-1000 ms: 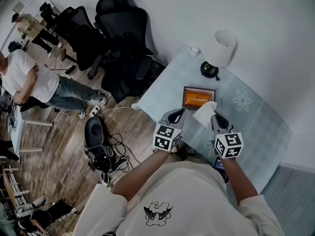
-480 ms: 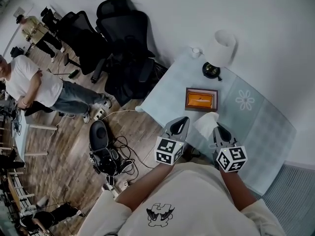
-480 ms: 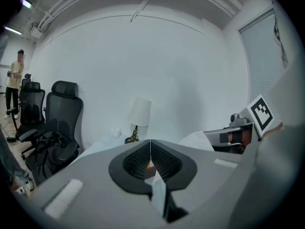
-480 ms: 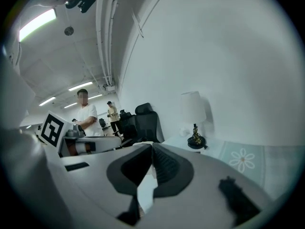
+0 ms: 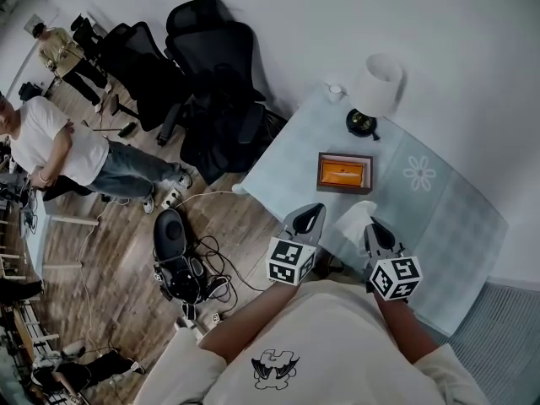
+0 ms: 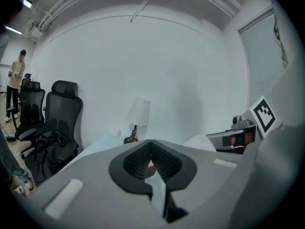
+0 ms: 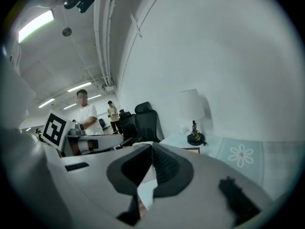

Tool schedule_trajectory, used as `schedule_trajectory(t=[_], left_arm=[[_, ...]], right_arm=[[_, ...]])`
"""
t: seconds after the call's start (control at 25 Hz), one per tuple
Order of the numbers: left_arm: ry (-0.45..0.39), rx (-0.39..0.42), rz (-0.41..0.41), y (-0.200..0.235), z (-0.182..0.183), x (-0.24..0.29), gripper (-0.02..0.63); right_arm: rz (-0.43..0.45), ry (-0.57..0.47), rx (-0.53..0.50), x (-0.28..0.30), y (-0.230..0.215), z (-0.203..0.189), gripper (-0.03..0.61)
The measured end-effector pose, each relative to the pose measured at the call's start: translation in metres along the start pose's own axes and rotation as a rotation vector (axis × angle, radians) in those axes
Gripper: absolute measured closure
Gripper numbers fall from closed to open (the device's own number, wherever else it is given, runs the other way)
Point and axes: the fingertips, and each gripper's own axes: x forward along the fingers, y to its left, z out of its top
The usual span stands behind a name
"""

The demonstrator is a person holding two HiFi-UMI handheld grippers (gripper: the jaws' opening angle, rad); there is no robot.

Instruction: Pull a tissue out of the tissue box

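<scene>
The tissue box (image 5: 343, 172), orange-topped in a dark frame, lies on the pale blue table (image 5: 456, 218). A white tissue (image 5: 354, 217) hangs free of the box, nearer to me, with my right gripper (image 5: 371, 224) shut on it. In the right gripper view the jaws meet at the tips (image 7: 151, 146) and a pale edge of the tissue (image 7: 141, 144) sticks out past them. My left gripper (image 5: 312, 212) is shut and empty, beside the tissue's left. Its tips meet (image 6: 150, 140) in the left gripper view, where the tissue (image 6: 200, 141) shows to the right.
A white-shaded lamp (image 5: 375, 87) and a small white cup (image 5: 335, 89) stand at the table's far end. Black office chairs (image 5: 211, 83) crowd the table's left side. Cables and a black device (image 5: 169, 234) lie on the wooden floor. A person (image 5: 59, 142) stands far left.
Both grippers have drawn back toward me, away from the box. The tissue came along in the right gripper and now sits farther from the box.
</scene>
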Motion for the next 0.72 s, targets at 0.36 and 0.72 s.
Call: schedule_trajectory(t=[0.36,0.72], left_arm=[[0.002,-0.011,-0.006,-0.0078,-0.0021,-0.0007,0.606],[-0.004,-0.015,-0.001,-0.0088,-0.002,-0.0027,0.606]], right_arm=[[0.0,-0.004,0.006,-0.0023,0.0033,0.0003,0.566],[0.002,0.002,0.002,-0.0043,0.0045,-0.0016,0.566]])
